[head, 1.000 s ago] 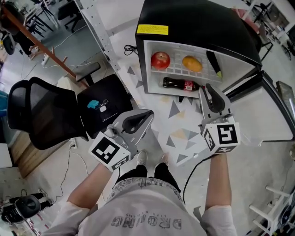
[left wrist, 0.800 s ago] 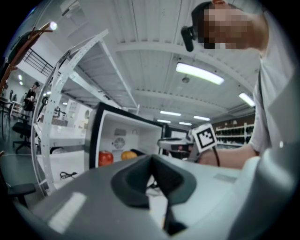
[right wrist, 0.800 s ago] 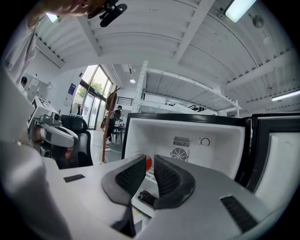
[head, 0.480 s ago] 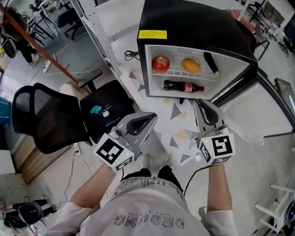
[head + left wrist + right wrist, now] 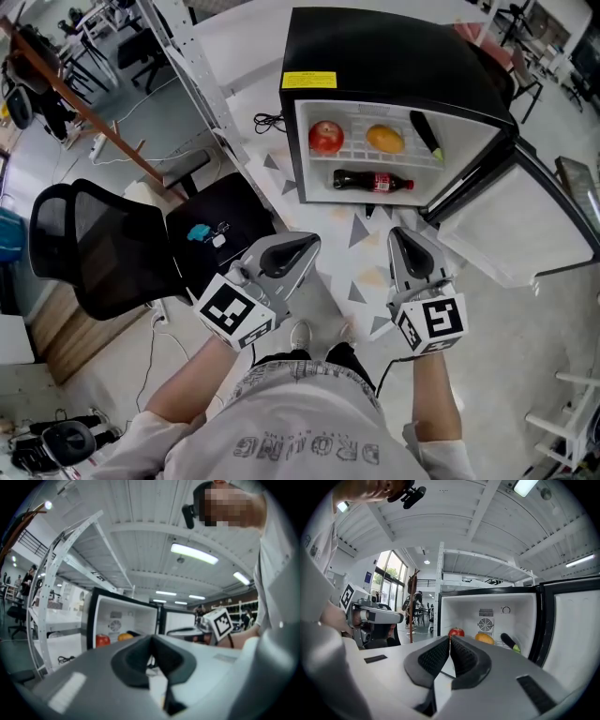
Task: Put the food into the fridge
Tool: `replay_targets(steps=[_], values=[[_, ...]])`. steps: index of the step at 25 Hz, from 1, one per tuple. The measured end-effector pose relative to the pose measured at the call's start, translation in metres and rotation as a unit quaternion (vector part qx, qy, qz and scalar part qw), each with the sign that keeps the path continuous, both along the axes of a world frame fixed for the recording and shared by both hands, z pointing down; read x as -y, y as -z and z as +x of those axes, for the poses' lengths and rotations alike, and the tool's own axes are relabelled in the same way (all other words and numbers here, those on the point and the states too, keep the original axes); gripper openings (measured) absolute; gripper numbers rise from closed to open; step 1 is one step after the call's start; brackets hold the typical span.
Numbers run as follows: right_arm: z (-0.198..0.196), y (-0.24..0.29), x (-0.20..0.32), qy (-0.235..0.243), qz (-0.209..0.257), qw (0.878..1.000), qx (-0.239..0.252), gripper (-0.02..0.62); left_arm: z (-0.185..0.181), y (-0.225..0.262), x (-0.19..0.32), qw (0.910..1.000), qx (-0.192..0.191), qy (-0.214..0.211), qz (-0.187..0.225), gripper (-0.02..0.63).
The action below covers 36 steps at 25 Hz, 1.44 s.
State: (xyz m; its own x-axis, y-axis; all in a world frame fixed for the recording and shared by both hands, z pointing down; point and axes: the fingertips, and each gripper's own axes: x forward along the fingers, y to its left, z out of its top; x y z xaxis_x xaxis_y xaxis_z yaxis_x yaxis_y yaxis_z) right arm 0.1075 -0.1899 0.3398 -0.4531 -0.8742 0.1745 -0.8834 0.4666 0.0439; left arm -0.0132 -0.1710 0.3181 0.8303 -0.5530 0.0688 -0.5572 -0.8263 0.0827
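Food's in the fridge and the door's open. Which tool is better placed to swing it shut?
Right, probably. The right tool has just closed on nothing and sits nearer the open door, which hangs on that side of the fridge. The left tool, also empty, is over by the chair.

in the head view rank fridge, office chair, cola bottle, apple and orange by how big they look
1. fridge
2. office chair
3. cola bottle
4. apple and orange: about alike, not ranked
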Motion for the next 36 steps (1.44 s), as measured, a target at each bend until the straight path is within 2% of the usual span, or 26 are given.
replay_targets(steps=[7, 36], values=[[0.002, -0.003, -0.012, -0.009, -0.006, 1.0, 0.016, 0.005, 0.001, -0.002, -0.003, 1.0, -0.003, -0.005, -0.001, 0.008], [0.012, 0.003, -0.013, -0.016, -0.006, 1.0, 0.024, 0.002, 0.006, -0.001, -0.001, 1.0, 0.003, -0.007, 0.002, 0.008]])
